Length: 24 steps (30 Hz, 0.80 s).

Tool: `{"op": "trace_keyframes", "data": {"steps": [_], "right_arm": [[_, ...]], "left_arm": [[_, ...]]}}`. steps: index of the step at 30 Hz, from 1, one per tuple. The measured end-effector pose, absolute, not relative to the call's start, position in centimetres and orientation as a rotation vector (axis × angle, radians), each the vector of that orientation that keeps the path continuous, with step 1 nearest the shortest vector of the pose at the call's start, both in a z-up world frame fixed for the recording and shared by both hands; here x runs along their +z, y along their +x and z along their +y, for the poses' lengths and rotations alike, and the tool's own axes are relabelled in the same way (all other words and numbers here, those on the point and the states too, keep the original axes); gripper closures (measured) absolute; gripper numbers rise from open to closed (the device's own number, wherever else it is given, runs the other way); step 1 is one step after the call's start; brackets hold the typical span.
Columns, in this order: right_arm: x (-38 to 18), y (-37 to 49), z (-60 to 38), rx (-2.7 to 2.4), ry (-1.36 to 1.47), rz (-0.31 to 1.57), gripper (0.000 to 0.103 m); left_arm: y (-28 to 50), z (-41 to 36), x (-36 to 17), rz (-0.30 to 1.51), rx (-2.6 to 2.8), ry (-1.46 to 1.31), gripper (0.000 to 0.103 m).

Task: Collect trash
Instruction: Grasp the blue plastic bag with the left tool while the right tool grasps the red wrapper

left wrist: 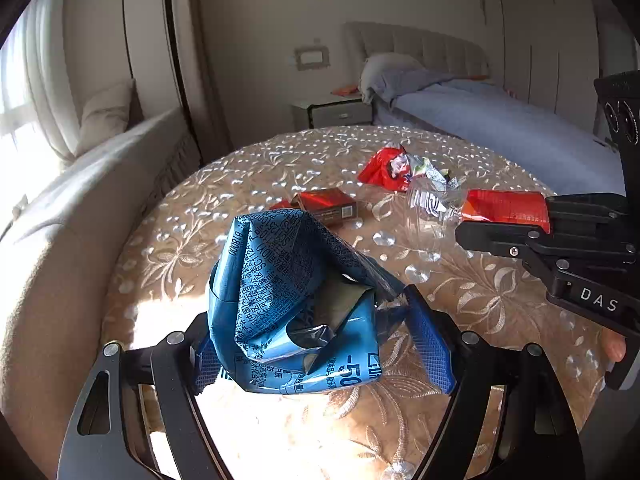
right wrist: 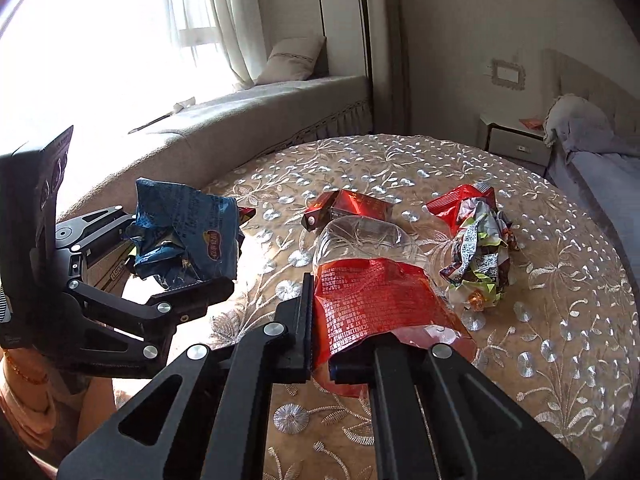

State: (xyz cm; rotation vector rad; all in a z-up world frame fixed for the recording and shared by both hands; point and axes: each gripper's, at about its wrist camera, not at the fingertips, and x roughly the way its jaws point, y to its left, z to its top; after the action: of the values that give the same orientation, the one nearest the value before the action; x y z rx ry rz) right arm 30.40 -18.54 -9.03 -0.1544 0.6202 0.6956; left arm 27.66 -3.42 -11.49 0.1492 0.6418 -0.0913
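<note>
My left gripper point(left wrist: 320, 344) is shut on a crumpled blue snack bag point(left wrist: 296, 296) and holds it above the round table point(left wrist: 480, 304). It also shows in the right wrist view point(right wrist: 184, 236). My right gripper point(right wrist: 320, 344) is shut on a red wrapper point(right wrist: 372, 300), which shows in the left wrist view point(left wrist: 506, 210) too. On the table lie a clear plastic bottle point(right wrist: 360, 240), a small red box point(right wrist: 352, 208), a red bag point(right wrist: 456, 208) and a crumpled wrapper point(right wrist: 480, 264).
The table has a beige embroidered cloth point(right wrist: 560, 320). A window bench with a cushion point(right wrist: 288, 60) lies beyond it on the left. A bed point(left wrist: 500, 120) and a nightstand point(left wrist: 332, 112) stand behind.
</note>
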Motion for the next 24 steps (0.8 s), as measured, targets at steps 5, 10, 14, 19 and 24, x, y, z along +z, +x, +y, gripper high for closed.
{"op": "trace_keyframes", "data": {"steps": [5,10,14,19,24], "right_arm": [[-7.1,26.7,-22.0,0.634,-0.167,0.564,0.096],[-5.7,22.9,-26.5,0.551,-0.174,0.518,0.096],[-5.2,20.3,-30.2,0.470,-0.168,0.505,0.096],[-5.3,17.8,-34.3,0.375,-0.141,0.499,0.096],[-5.7,16.1,-37.9,0.300,-0.100,0.500,0.096]], "left_arm": [[25.1,-7.6,-9.4,0.586,-0.160,0.188,0.025],[22.6,-12.5,-8.2,0.543,-0.257,0.220,0.025],[21.1,-16.7,-7.9,0.523,-0.341,0.251,0.025],[19.6,-21.2,-8.2,0.516,-0.424,0.271,0.025],[18.9,-24.8,-8.5,0.516,-0.494,0.291,0.025]]}}
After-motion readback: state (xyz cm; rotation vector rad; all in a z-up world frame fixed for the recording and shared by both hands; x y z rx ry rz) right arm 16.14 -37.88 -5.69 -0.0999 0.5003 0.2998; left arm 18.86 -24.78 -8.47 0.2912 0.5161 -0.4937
